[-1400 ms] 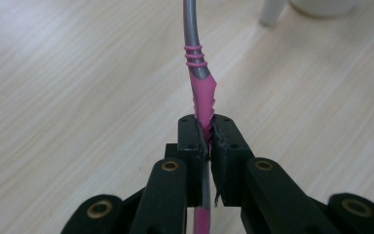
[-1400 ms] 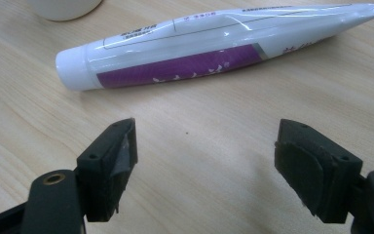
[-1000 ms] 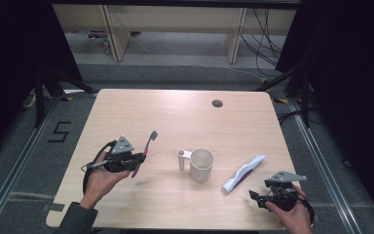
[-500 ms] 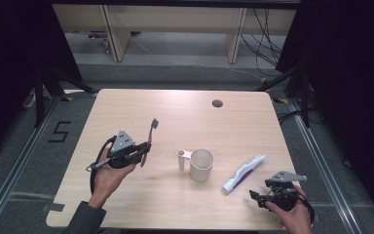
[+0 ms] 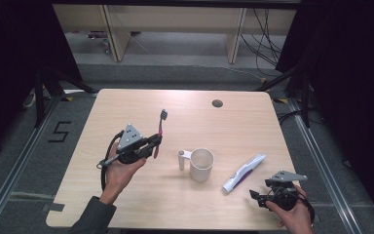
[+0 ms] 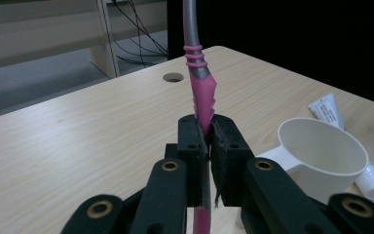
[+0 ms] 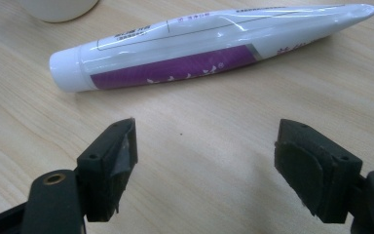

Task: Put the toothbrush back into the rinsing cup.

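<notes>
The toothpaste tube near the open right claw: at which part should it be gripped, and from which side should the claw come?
Probably grip the toothpaste tube across its round purple-banded body, just behind the white cap. It lies flat on the table, side-on before the open right claw, so come from above, jaws astride its width. The far end tapers to a thin flat seam, a poorer hold.

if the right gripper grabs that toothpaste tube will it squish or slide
The toothpaste tube looks soft and glossy, so the open right gripper would probably dent it and might slip. Its flattened tail should keep it from rolling. It likely weighs little for its size.
</notes>
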Demonstrator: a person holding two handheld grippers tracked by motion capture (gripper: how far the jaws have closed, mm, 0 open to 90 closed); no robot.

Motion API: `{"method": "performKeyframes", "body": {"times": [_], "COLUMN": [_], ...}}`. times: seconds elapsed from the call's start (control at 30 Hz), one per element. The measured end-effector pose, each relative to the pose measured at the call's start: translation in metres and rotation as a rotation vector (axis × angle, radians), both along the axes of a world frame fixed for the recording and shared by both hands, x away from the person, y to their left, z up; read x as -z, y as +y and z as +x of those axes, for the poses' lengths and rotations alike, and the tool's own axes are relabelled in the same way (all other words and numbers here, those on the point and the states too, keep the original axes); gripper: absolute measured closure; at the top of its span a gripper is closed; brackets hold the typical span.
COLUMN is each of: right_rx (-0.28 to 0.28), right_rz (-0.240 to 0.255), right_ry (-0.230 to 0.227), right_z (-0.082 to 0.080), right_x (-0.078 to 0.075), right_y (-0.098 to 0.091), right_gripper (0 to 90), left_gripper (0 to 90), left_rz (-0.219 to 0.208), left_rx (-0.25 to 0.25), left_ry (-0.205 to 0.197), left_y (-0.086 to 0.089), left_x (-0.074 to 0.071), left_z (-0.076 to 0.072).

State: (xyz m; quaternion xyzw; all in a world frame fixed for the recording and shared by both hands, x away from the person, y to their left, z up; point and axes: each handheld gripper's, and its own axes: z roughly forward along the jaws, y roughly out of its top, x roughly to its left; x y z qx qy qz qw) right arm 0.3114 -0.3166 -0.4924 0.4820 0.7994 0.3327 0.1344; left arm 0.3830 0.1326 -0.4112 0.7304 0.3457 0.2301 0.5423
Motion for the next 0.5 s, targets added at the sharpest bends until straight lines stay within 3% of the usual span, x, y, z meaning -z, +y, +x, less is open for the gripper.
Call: {"method": "performKeyframes", "body": {"times": [0.37, 0.47, 0.5], "right_rx": [-0.018, 0.009, -0.027], "right_rz": [-0.011, -0.001, -0.006], "right_ry": [-0.016, 0.023, -0.021], "right_z": [0.001, -0.001, 0.002], "right_x": [0.0, -0.001, 0.0], "right_y": [-0.002, 0.0, -0.002], "right_gripper": [24.6, 24.6, 24.6], "left_gripper": [82.7, 82.7, 82.7], "left_rz": [-0.018, -0.029, -0.033], "left_rx": [0.031, 0.035, 0.037], "left_ry": [0.005, 0.004, 0.005], "left_y": [-0.011, -0.014, -0.015], "left_x": [-0.001, -0.002, -0.002], "left_z": [0.005, 0.006, 0.006]}}
